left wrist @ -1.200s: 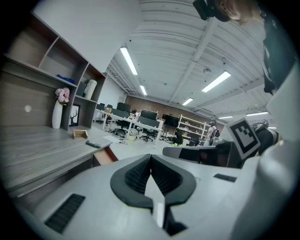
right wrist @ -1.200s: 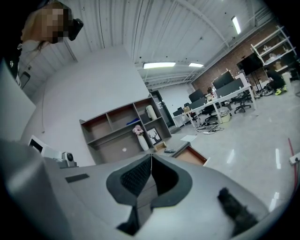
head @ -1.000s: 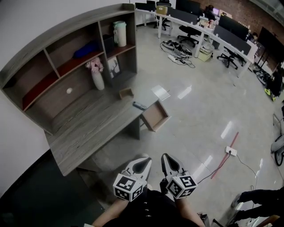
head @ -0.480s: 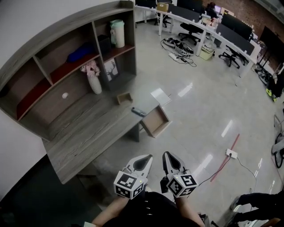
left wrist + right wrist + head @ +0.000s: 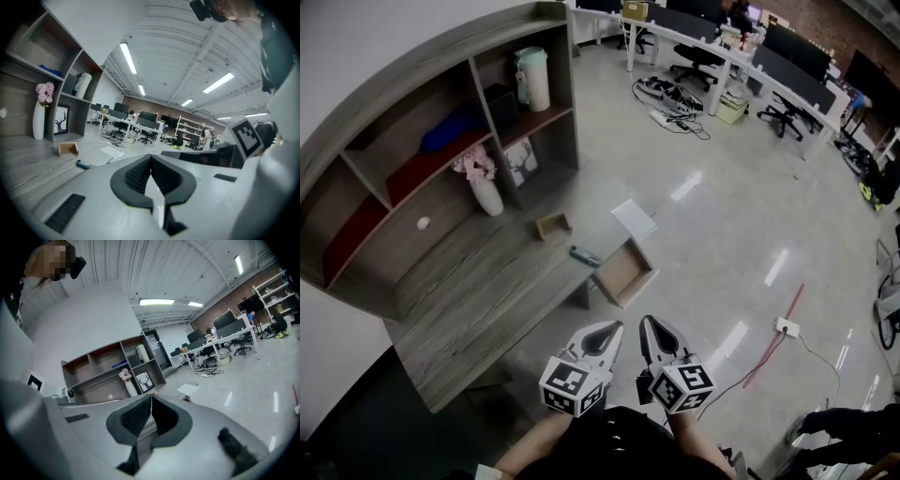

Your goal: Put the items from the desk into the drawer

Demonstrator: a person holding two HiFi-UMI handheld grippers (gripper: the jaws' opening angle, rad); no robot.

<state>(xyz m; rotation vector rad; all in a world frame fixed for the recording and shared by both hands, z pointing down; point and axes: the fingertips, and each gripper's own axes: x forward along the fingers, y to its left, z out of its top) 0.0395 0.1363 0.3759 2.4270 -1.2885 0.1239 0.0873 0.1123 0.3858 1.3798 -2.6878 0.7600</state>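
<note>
A grey wooden desk (image 5: pixel 478 281) with a shelf unit stands left of centre in the head view. On it lie a small open wooden box (image 5: pixel 551 225) (image 5: pixel 68 148), a dark slim item (image 5: pixel 584 255) (image 5: pixel 85 164) and a white pad (image 5: pixel 634 217) (image 5: pixel 112 151) at the desk's end. An open drawer (image 5: pixel 623 272) sticks out below the desk's end. My left gripper (image 5: pixel 614 327) (image 5: pixel 151 156) and right gripper (image 5: pixel 647 322) (image 5: pixel 151 397) hang side by side near my body, well short of the desk, both shut and holding nothing.
A white vase with pink flowers (image 5: pixel 484 186) (image 5: pixel 127 383), a framed deer picture (image 5: pixel 521 162) and a pale jug (image 5: pixel 532 80) stand on the shelves. Glossy floor stretches to the right, with a power strip and red cable (image 5: pixel 784 326). Office desks and chairs (image 5: pixel 741 66) stand at the back.
The desk and its items have slid left and lower in the head view as I move across the floor. Both grippers stay side by side and shut.
</note>
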